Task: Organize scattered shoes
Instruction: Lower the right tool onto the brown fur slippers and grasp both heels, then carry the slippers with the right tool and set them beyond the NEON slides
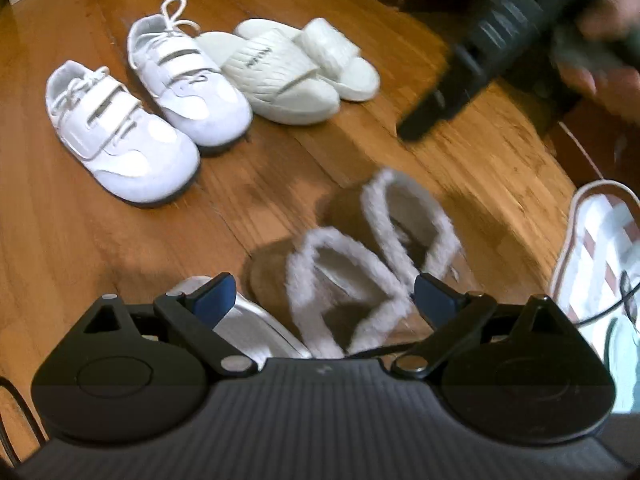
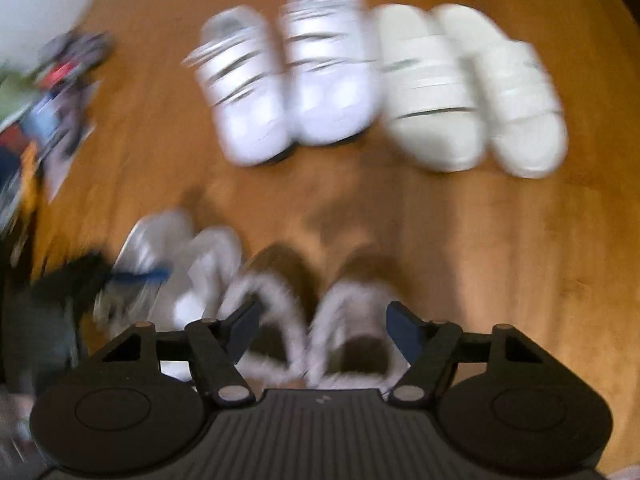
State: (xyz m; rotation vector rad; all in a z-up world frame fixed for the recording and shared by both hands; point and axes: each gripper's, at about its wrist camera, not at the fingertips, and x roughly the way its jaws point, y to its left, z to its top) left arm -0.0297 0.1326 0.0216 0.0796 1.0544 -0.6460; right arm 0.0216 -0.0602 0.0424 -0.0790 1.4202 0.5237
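Both the left gripper [image 1: 324,300] and right gripper [image 2: 322,328] hang with jaws wide, holding nothing (views blurred); a hasty reach could knock the fur-lined slippers [image 1: 360,264] askew.

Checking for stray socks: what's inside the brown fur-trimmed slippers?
The brown slippers show only pale fleece lining at their openings. Their toe ends are covered, so unseen.
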